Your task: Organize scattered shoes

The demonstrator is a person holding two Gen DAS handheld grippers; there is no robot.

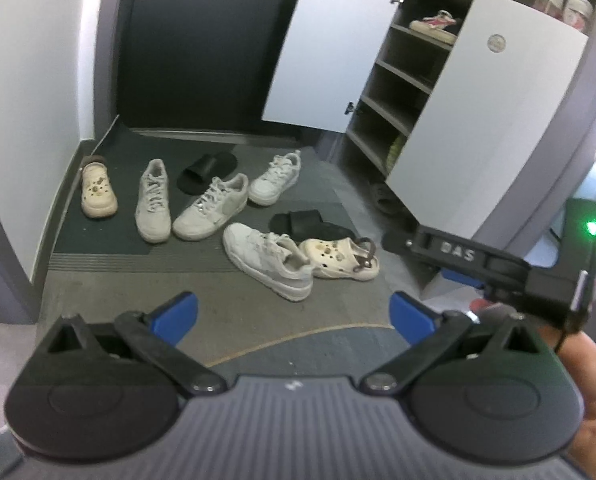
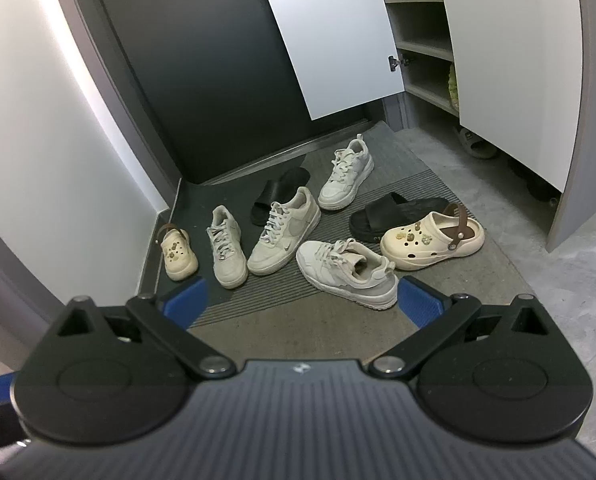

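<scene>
**Eight shoes loose on the entry mat, cabinet standing open**

Eight shoes lie unpaired on the dark entry mat before the door. At its left edge sits a cream clog; its mate, the second cream clog, lies at the right edge, well apart. Between them are four white sneakers: one beside the left clog, one angled against it, one toward the far edge, and one at the near edge, closest to the grippers. Two black slides are split as well: one mid-mat, the other touching the right clog.

The shoe cabinet on the right stands with its doors open. A pinkish shoe rests on its top shelf and something yellow-green on a low one; most shelves look bare. So the sorting is at best partly done: every shoe on the mat is left to pair or shelve.

The left gripper hovers spread wide and empty, short of the mat's near edge. The right gripper is likewise spread and empty, the nearest sneaker's heel just beyond its right fingertip.
</scene>
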